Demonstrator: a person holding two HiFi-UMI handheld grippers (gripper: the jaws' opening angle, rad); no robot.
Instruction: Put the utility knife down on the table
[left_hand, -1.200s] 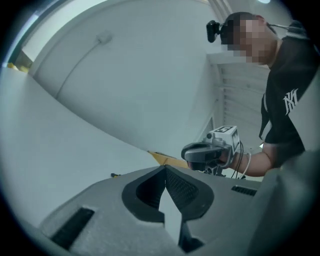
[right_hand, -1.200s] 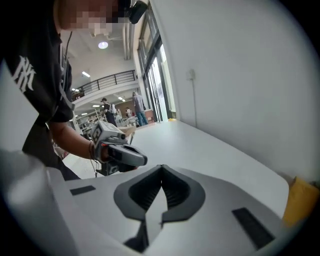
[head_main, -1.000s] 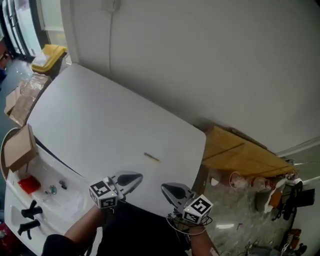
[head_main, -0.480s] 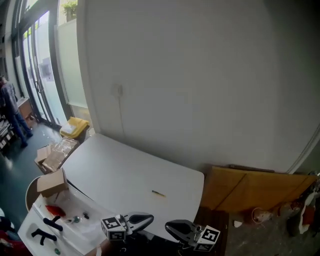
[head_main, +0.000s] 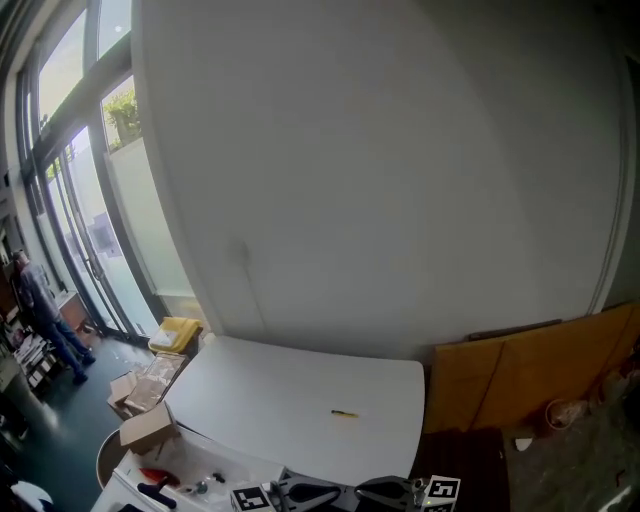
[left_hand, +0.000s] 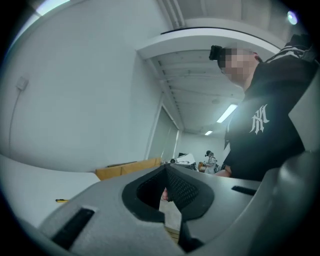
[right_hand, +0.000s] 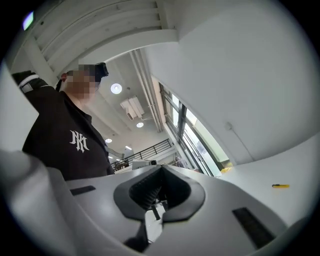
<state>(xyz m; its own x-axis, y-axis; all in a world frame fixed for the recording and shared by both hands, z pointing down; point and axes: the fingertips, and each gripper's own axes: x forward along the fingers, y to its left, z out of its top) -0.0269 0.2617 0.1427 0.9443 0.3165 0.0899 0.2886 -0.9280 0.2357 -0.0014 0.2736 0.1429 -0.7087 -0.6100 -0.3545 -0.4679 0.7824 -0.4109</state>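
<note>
Starting at the lower left of the head view: a cardboard box (head_main: 147, 428) sits past the table's left end, with small clutter below it at the bottom edge. Moving right, the left gripper (head_main: 330, 491) shows at the very bottom of the frame. Its own view has the jaws pressed together at the tips with nothing between them, pointing up and away from the table (head_main: 262, 385).

Centre frame now, and there it is: the utility knife (head_main: 344, 413), a small yellow sliver lying flat on the white tabletop, right of middle and well apart from both grippers. Nothing is touching it.

Further right, the right gripper (head_main: 368, 491) is also low at the bottom edge. Its jaws are closed on nothing, and in its own view the knife is a speck far off on the table at the right. Beyond the table's right end, wooden boards (head_main: 535, 365) lean against the wall.

So where does that leave us? By my reading the job looks done: knife down, both grippers empty and clear of it, and no step left that I can see.
</note>
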